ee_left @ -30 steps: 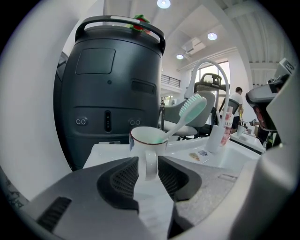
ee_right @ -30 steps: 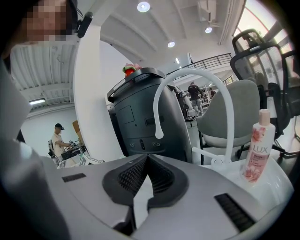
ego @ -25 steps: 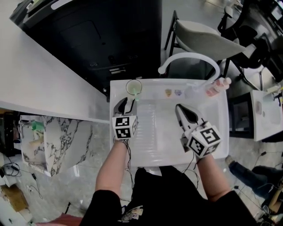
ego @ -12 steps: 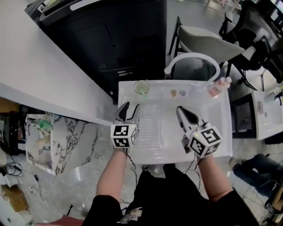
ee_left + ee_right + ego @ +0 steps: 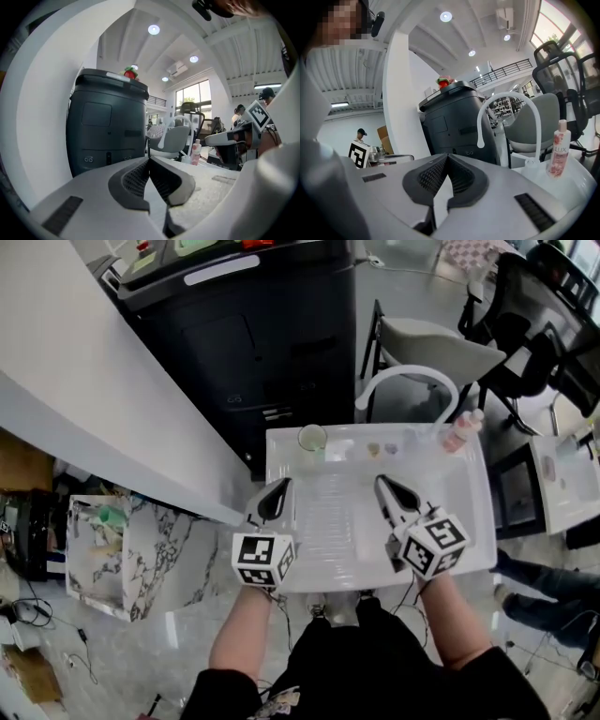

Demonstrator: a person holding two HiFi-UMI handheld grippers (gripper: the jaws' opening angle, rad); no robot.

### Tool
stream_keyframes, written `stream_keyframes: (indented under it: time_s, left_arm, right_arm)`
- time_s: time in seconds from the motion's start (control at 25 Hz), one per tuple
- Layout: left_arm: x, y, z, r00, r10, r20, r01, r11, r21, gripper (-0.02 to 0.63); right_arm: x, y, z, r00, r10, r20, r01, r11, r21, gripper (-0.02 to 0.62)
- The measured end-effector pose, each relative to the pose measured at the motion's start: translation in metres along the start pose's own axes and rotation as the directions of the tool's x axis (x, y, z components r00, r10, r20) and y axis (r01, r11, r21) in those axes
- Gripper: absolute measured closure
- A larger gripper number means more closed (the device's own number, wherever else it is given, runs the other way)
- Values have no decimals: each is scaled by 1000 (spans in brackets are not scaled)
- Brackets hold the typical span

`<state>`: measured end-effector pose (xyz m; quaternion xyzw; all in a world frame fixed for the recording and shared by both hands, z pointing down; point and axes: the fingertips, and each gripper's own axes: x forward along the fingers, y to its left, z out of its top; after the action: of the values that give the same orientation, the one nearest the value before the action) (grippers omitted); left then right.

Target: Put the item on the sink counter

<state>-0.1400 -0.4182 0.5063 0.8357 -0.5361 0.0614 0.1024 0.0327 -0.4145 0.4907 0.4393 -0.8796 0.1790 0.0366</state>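
**Cup's on the counter, both grippers empty over the basin**

Going left to right: the clear, green-tinted round cup (image 5: 312,437) stands upright on the back-left part of the white plastic sink counter (image 5: 469,521), so I'd call the job pretty much done. The left gripper (image 5: 275,488) hangs by the basin's left edge, apart from the cup. Its jaws have just snapped together with nothing between them. The right gripper (image 5: 384,486) is pinched closed and empty too, over the middle of the basin. By the white arched faucet (image 5: 509,95) at the back right stands a pink bottle (image 5: 461,432). Biggest risk, I reckon: the cup sits near the counter's edge, so a careless swing of the left gripper could knock it into the basin or off the back.
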Motion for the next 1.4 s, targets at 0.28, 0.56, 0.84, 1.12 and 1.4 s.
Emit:
stream_keyframes:
  time_s: [0.28, 0.56, 0.84, 1.12, 1.4]
  left_arm:
    - [-46, -14, 48, 997, -46, 55, 44, 999, 29, 603]
    - [-84, -24, 60, 991, -101, 83, 98, 994, 40, 603]
    - [-116, -37, 50, 983, -171, 63, 169, 985, 34, 603]
    - [-140, -49, 49, 976, -211, 57, 210, 977, 30, 603]
    - [-163, -71, 51, 977, -208, 57, 206, 978, 40, 603]
  right_arm:
    - [-14, 33, 13, 999, -17, 39, 18, 999, -29, 597]
    - [-27, 68, 25, 996, -42, 81, 47, 998, -52, 597]
    - [-46, 100, 24, 992, -74, 106, 81, 995, -58, 597]
    - [-70, 120, 17, 988, -96, 121, 103, 993, -57, 597]
    - [-95, 134, 23, 987, -68, 142, 79, 994, -72, 597]
